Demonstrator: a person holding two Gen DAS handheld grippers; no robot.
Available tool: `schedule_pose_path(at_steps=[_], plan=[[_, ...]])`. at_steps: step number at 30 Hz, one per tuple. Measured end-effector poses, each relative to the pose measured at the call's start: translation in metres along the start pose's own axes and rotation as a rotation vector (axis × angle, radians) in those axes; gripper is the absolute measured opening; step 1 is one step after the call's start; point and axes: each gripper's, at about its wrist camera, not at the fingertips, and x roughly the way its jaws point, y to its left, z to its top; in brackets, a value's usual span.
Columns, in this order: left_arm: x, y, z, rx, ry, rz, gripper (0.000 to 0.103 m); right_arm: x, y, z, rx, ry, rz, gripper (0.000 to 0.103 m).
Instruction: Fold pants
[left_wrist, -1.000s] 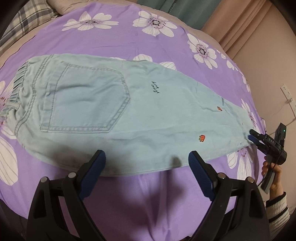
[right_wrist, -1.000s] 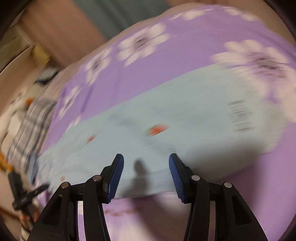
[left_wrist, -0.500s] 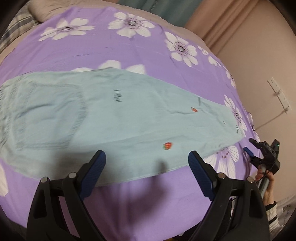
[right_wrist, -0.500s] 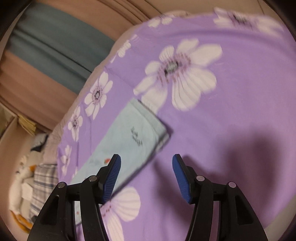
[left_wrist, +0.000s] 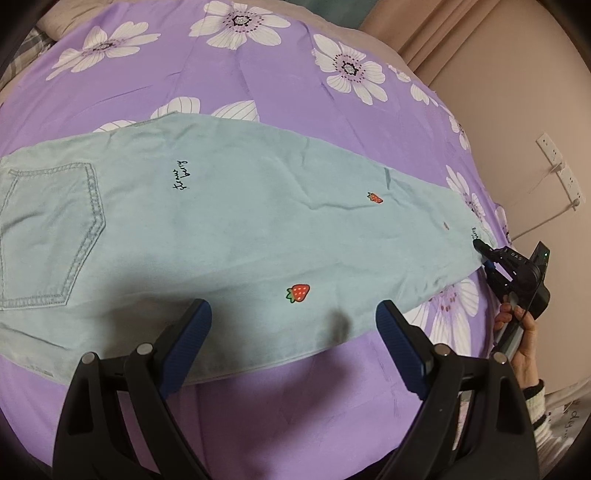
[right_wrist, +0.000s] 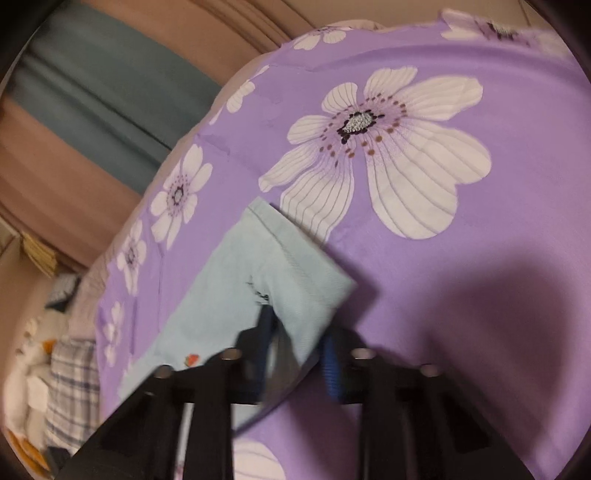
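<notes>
Light blue pants (left_wrist: 236, 221) with small strawberry prints lie flat across the purple flowered bedspread (left_wrist: 280, 74), back pocket at the left, leg cuff at the right. My left gripper (left_wrist: 291, 332) is open and empty, hovering above the pants' near edge. My right gripper (left_wrist: 484, 254) sits at the cuff in the left wrist view. In the right wrist view the cuff (right_wrist: 295, 288) lies between the fingers of my right gripper (right_wrist: 295, 347), whose jaws stand narrowed around the cloth.
A wall with a socket strip (left_wrist: 561, 173) and cable stands right of the bed. Curtains (right_wrist: 92, 110) hang behind it. A plaid pillow (right_wrist: 70, 391) and soft toys lie at the bed's far end.
My right gripper moved in onto the cuff and its jaws narrowed around the cloth. My left gripper shifted right along the pants and stayed open.
</notes>
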Motion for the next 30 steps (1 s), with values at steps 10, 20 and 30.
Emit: schedule_pose_path(at_steps=[10,20,30], plan=[[-0.006,-0.014,0.026,-0.189,-0.051,-0.314,0.091,-0.029,0.149,-0.044,-0.584,-0.123,0.057,0.011],[0.020,-0.012,0.035,-0.337,-0.040,-0.441,0.095,0.018,0.214,-0.163,-0.891,0.043,0.141,0.011],[0.043,0.017,0.045,-0.429,0.000,-0.410,0.036,0.045,0.245,-0.219,-1.120,0.150,0.153,0.011]])
